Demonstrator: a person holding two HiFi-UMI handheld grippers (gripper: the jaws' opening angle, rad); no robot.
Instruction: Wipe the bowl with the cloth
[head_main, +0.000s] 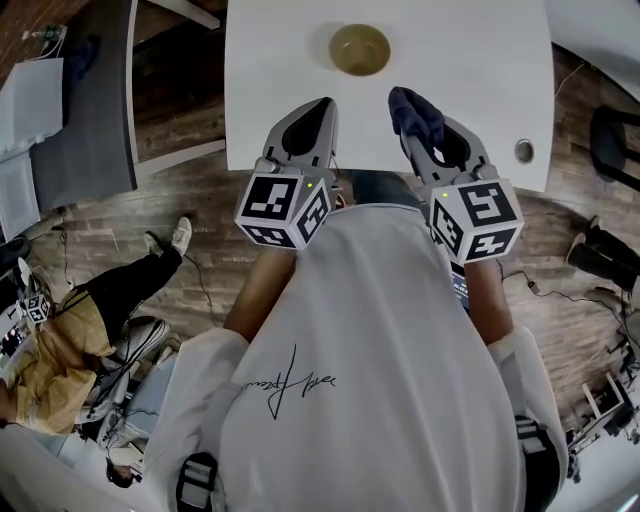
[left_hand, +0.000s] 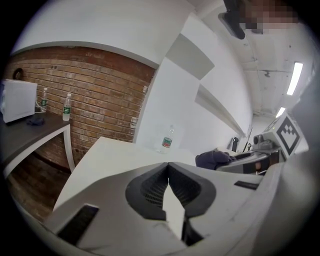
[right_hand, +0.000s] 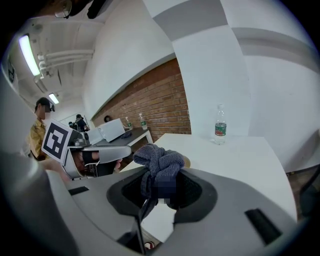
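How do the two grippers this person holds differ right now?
The left gripper is shut on nothing; the right gripper is shut on a dark cloth. The left gripper's tips meet bare; the right gripper's are hidden under the cloth. Both are grey and point toward the bowl.

White T-shirt (head_main: 400, 330) with black scribble print (head_main: 293, 381)

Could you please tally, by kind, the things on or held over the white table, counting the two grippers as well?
Bowl: 1
Cloth: 1
Water bottle: 1
Grippers: 2 (left gripper, right gripper)
Total: 5
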